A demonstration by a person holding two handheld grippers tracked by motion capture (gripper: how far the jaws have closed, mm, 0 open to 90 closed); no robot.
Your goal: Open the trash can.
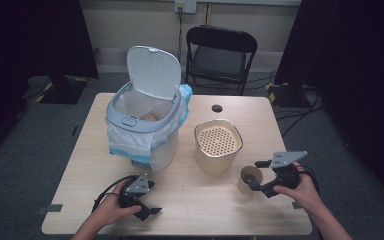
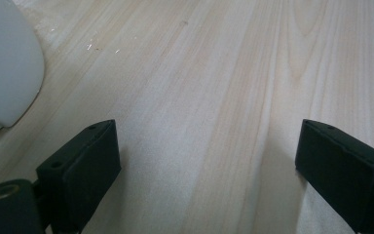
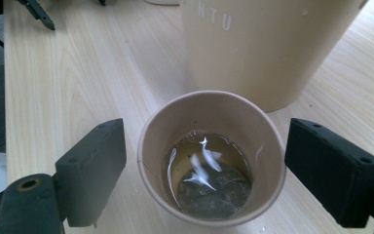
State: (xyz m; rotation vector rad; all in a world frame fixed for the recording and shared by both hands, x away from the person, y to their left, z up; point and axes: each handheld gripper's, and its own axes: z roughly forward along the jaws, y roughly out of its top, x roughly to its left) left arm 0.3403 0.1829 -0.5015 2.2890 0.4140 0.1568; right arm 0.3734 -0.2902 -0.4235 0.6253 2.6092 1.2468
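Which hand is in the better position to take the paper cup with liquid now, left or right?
Right. The right gripper already has its open jaws on both sides of the paper cup, not yet touching it. The left gripper rests far from it, near the white bin, with bare table between its jaws.

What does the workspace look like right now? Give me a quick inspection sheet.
Surface: pale wooden table, small round hole near its far edge.
Job's things: brown paper cup upright, dark liquid with dregs inside; beige container with perforated strainer insert just behind it.
Clutter: grey lidded bin, lid up, white liner bag hanging over the rim.
Grippers: right gripper open, jaws either side of the cup, not touching; left gripper open over bare wood.
Cables: black cable trails from each gripper; more on the floor behind.
Surroundings: black folding chair, grey carpet, dark curtains.
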